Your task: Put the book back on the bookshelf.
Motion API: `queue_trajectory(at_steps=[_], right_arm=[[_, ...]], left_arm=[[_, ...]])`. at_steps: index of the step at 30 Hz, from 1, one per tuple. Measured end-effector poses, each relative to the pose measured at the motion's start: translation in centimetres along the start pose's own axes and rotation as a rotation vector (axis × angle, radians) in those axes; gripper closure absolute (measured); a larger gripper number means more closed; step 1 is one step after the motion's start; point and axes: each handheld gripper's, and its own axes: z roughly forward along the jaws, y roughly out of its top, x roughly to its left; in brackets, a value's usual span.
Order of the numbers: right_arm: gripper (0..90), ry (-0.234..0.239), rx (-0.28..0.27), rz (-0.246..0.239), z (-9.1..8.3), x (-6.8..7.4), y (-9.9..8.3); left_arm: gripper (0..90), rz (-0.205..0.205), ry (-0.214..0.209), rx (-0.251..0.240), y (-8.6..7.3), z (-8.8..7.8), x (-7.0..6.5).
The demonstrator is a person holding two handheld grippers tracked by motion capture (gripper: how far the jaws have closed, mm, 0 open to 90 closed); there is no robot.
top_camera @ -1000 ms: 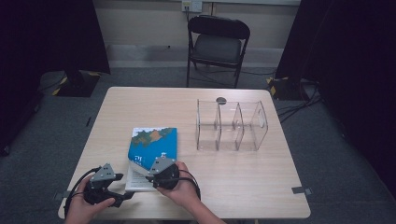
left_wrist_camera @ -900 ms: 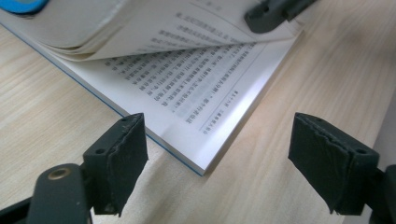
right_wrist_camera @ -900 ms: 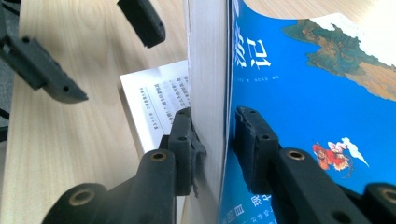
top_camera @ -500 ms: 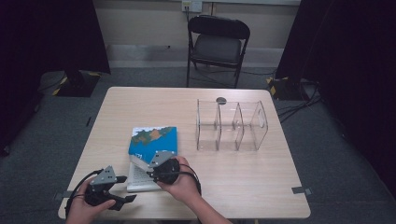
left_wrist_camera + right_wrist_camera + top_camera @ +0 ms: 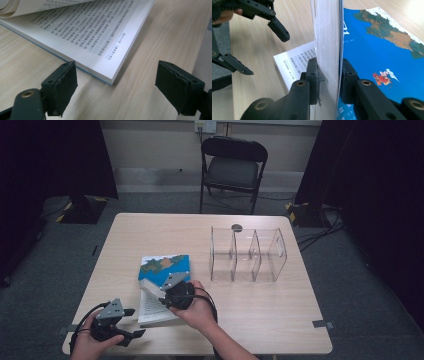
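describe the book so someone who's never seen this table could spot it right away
On the light wooden table, look at the near left part, left of the clear plastic divider rack. The book lies there with a bright blue cover showing a brown and green landscape. It is the only printed thing on the table, and the right gripper pinches a thick wad of its pages and cover up off the white text pages beneath.

Dim room, lit tabletop, blurred close-ups

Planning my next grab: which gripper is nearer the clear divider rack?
Right. The right gripper is clamped on the book, beside the clear divider rack. The left gripper hangs open at the table's near-left corner, on the book's far side.
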Motion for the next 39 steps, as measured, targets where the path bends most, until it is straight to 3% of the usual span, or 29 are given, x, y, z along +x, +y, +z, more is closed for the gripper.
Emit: queue_trajectory(at_steps=[5, 6, 9, 10, 11, 13, 18, 19, 20, 27, 31, 32, 35, 36, 39], right_arm=[[73.8, 0.001, -0.003, 0.02, -0.4, -0.4, 0.5], [73.9, 0.005, -0.005, 0.018, -0.5, -0.5, 0.7], [74.1, -0.002, 0.0, 0.021, -0.7, -0.6, 1.0], [74.0, 0.004, -0.003, 0.025, -0.9, -0.8, 1.3], [74.0, 0.002, -0.002, 0.029, -0.9, -0.8, 1.3], [74.1, 0.004, -0.001, 0.04, -0.9, -0.8, 1.4], [74.2, -0.003, 0.011, 0.034, -1.0, -0.8, 1.6], [74.2, -0.001, 0.014, 0.041, -1.1, -0.8, 1.7], [74.2, -0.002, 0.011, 0.041, -1.1, -0.9, 1.7], [74.4, -0.001, 0.023, 0.064, -1.3, -1.1, 2.3], [74.6, -0.007, 0.028, 0.08, -1.5, -1.3, 2.8], [74.6, -0.007, 0.03, 0.085, -1.6, -1.3, 2.9], [74.7, -0.008, 0.032, 0.087, -1.7, -1.4, 3.0], [74.7, -0.009, 0.039, 0.094, -1.8, -1.4, 3.1], [74.7, -0.003, 0.035, 0.097, -2.0, -1.3, 3.1]], left_arm=[[16.0, 0.018, 0.006, 0.023, -0.1, 0.4, 0.2], [16.0, 0.003, 0.005, 0.029, -0.3, 0.6, 0.3], [16.0, 0.011, 0.015, 0.028, -0.5, 0.7, 0.5], [16.0, -0.016, 0.009, 0.017, -0.7, 0.9, 0.4], [16.0, -0.016, 0.009, 0.017, -0.7, 0.9, 0.4], [16.1, 0.009, 0.029, 0.047, -0.7, 1.0, 0.5], [16.4, -0.01, 0.055, 0.041, -0.8, 1.7, 0.3], [16.9, 0.016, 0.071, 0.053, -0.7, 1.9, 0.4], [16.9, -0.018, 0.078, 0.041, -0.8, 2.5, 0.2], [15.0, 0.01, 0.116, 0.021, -0.6, 3.3, 0.2], [14.8, -0.009, 0.12, 0.004, -0.6, 3.5, 0.2], [14.9, -0.014, 0.127, -0.02, -0.6, 3.7, 0.2], [16.0, 0.0, 0.137, -0.02, -0.6, 3.6, 0.4], [17.2, -0.031, 0.142, -0.028, -0.6, 3.6, 0.5], [21.5, -0.026, 0.161, -0.025, -0.6, 3.4, 1.1]])
